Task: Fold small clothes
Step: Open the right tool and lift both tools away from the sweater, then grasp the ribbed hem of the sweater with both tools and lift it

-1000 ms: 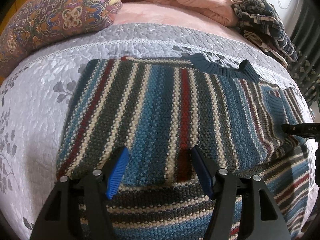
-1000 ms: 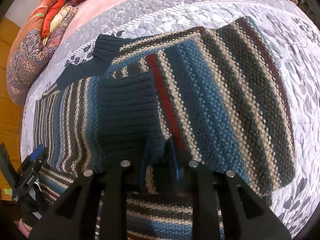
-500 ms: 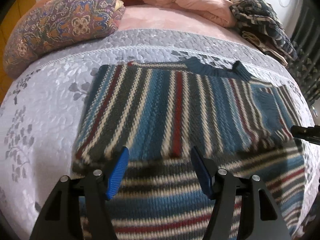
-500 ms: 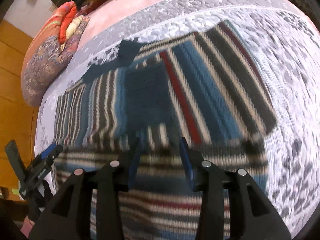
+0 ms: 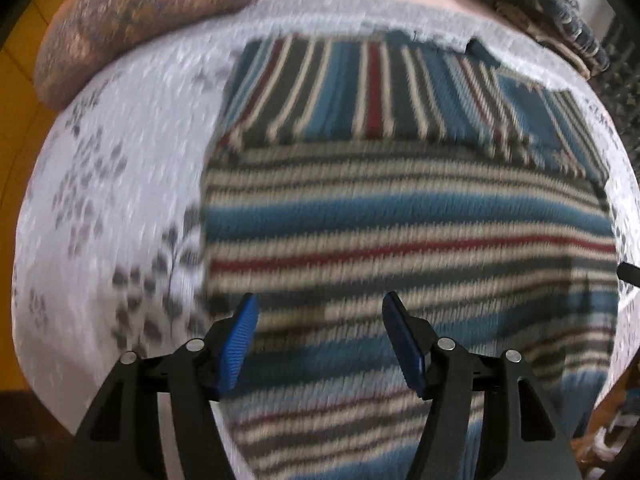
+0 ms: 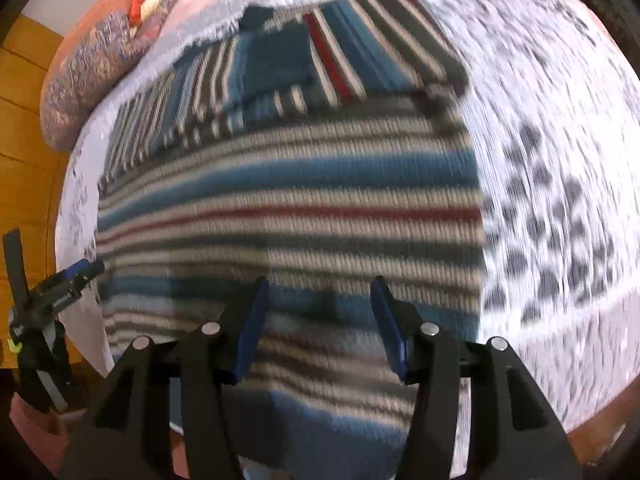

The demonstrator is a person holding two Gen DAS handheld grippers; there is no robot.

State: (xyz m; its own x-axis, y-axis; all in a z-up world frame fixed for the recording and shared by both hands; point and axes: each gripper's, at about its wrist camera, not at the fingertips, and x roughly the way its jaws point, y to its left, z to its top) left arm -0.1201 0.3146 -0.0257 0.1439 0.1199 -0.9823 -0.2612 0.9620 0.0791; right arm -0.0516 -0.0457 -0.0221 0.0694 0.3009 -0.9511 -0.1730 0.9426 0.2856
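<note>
Striped knit sweater [image 5: 400, 216], partly folded, lying flat on the quilted bedspread [image 5: 120, 200].

You are looking at a chunky knit with blue, dark grey, cream and red stripes and a ribbed dark blue collar [image 6: 256, 14]. The half of the sweater farther along the bedspread shows its stripes running lengthwise away from you; the nearer half shows them running crosswise, and its far edge overlaps the other half in a straight line. A sleeve ending in a ribbed blue cuff [image 6: 276, 60] lies folded over the far half, just below the collar. The nearest part of the sweater extends to the bedspread's near edge. Both views are motion-blurred, so fine detail cannot be confirmed.
</note>
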